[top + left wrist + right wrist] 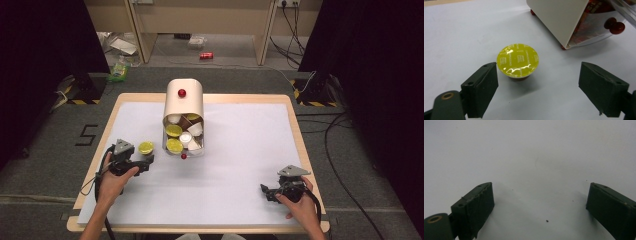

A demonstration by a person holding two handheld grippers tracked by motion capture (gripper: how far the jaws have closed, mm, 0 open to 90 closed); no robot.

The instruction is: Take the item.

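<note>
In the high view, a cream dispenser (pixel 184 104) with a clear front is seen at the middle of the tabletop (pixel 240 150), packed with capsules. One yellow capsule (pixel 146 147) stands alone on the tabletop just left of the dispenser's base, and the left tongs (pixel 148 161) are held close beside it. The right tongs (pixel 264 190) are held low near the tabletop's right front, well apart from everything.

In the left gripper view, the yellow capsule (pixel 517 60) is found upright between the wide-open jaws, nearer the left one, with nothing gripped. The step in hand is judged to be the approach to this capsule; next, the tongs would need centring and closing on its rim. The capsule's body is hidden under its lid, and the dispenser (pixel 559 20) is cut off at the top edge.

In the right gripper view, the right tongs (pixel 540 205) are shown spread wide and empty over bare tabletop (pixel 529 152).
</note>
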